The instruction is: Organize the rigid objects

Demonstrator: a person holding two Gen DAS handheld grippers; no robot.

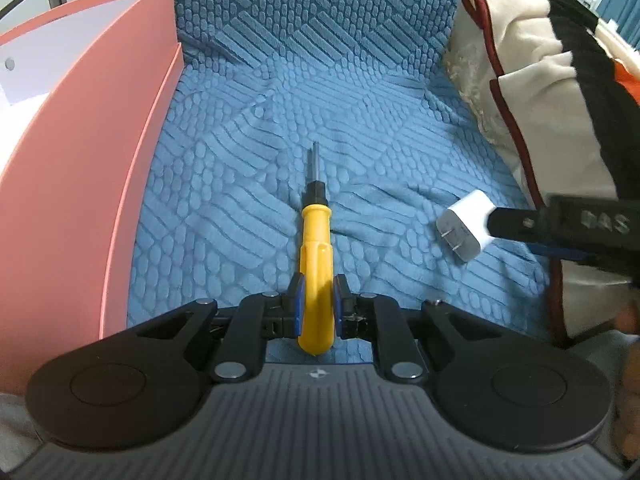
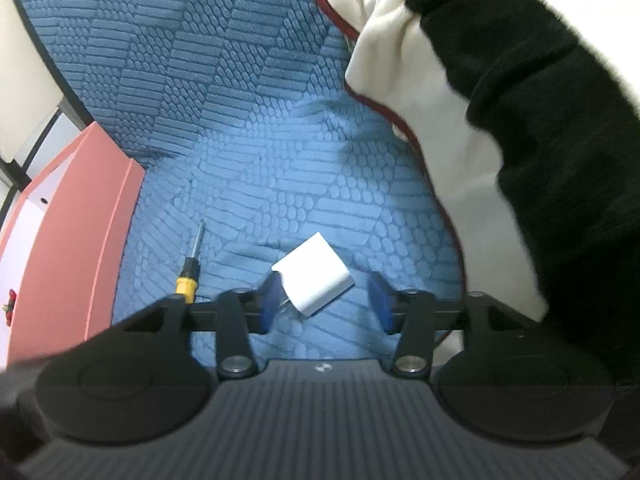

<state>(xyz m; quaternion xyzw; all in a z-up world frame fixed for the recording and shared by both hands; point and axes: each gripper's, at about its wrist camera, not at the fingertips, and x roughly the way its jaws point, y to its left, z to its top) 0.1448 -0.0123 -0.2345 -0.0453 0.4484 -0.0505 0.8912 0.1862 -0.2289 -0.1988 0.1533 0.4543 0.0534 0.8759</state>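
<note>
Home: blue textured sofa, clothes

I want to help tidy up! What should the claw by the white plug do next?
Probably close. The right claw is open with the white plug lying between its fingers on the blue cover, so pinching it comes first.

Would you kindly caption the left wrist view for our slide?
Left gripper clamps yellow screwdriver on blue sofa cover; right gripper reaches white charger.
</note>
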